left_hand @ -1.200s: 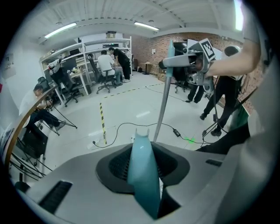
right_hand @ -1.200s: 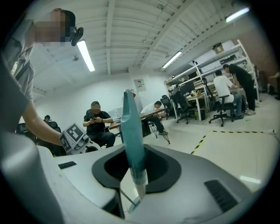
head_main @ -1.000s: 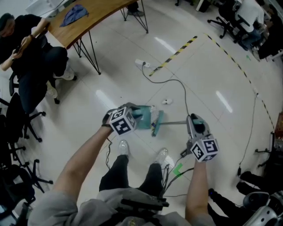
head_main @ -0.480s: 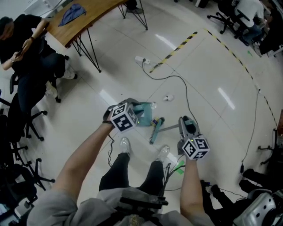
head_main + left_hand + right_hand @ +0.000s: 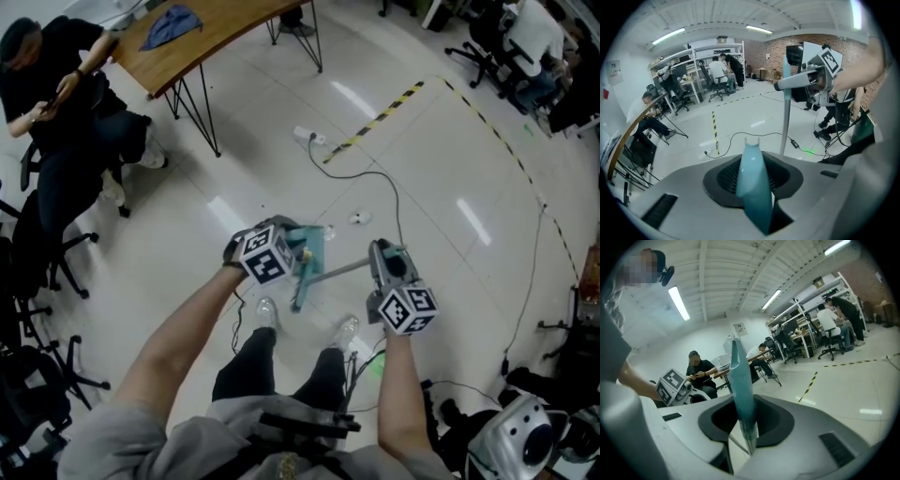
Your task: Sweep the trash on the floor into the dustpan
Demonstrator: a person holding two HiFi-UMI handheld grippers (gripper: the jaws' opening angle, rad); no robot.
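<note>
When seen from the head, trash (image 5: pixel 357 217): one small white scrap on the pale floor (image 5: pixel 450 141), beyond both tools and apart from the dustpan (image 5: pixel 311 246).
Left claw (image 5: pixel 287 240): clenched on the dustpan's teal handle (image 5: pixel 752 187), which runs straight out between the jaws.
Dustpan: teal, just ahead of the left claw, low over the floor; touching it or not, cannot tell.
Right claw (image 5: pixel 376 259): clenched on the broom (image 5: pixel 336 273), its teal grip (image 5: pixel 741 390) pinched between the jaws and sticking up out of them.
Broom: grey pole slanting from the right claw toward the left; teal brush head (image 5: pixel 300 291) just beside the dustpan, on the near side.
Cable (image 5: pixel 370 172): black, looping over the floor from a white power strip (image 5: pixel 305 135), passing near the scrap.
Tape (image 5: pixel 380 114): yellow-black stripe on the floor, far side.
Surface (image 5: pixel 202 37): curved wooden top at upper left, blue cloth (image 5: pixel 169 21) on it.
Person (image 5: pixel 56 103): seated beside the surface, dressed in black.
Shoes (image 5: pixel 263 312): pale pair, near the brush head, below it in the head view.
</note>
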